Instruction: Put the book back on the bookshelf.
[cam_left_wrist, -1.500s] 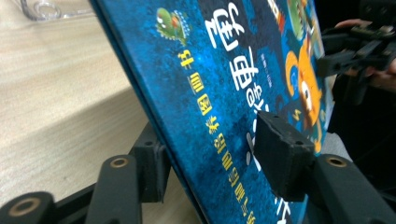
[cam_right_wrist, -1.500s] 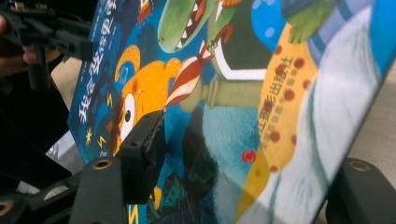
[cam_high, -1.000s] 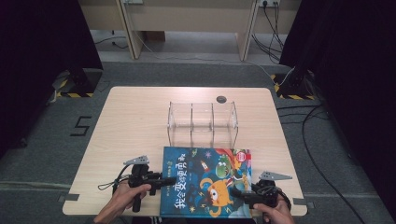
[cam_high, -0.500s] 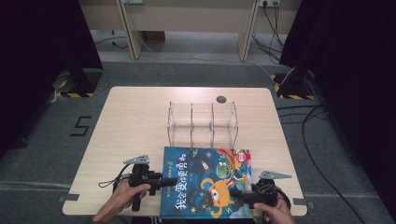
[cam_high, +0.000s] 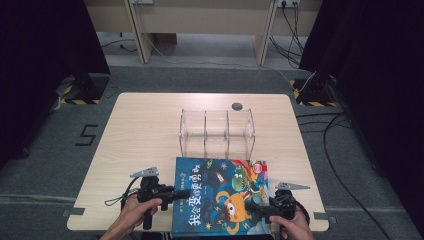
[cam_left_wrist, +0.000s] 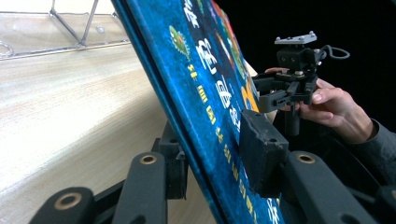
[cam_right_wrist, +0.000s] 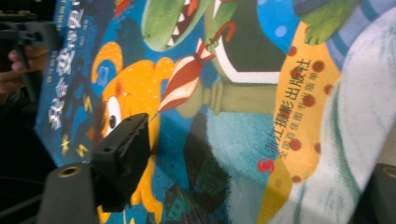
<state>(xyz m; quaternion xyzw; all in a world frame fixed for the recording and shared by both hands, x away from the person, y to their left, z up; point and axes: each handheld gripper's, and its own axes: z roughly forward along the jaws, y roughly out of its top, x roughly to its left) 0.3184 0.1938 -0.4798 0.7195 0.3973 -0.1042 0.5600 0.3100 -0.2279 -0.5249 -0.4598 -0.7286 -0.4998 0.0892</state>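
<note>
We hold our left gripper (cam_high: 181, 193) low at the near left, jaws clamped, while our right gripper (cam_high: 251, 207) sits low at the near right, jaws closed

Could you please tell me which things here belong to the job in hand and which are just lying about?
In the job:
picture book
left tongs, clamped on the book's edge
right tongs, at its other edge
clear divided rack

Lying about:
floor cables
</note>
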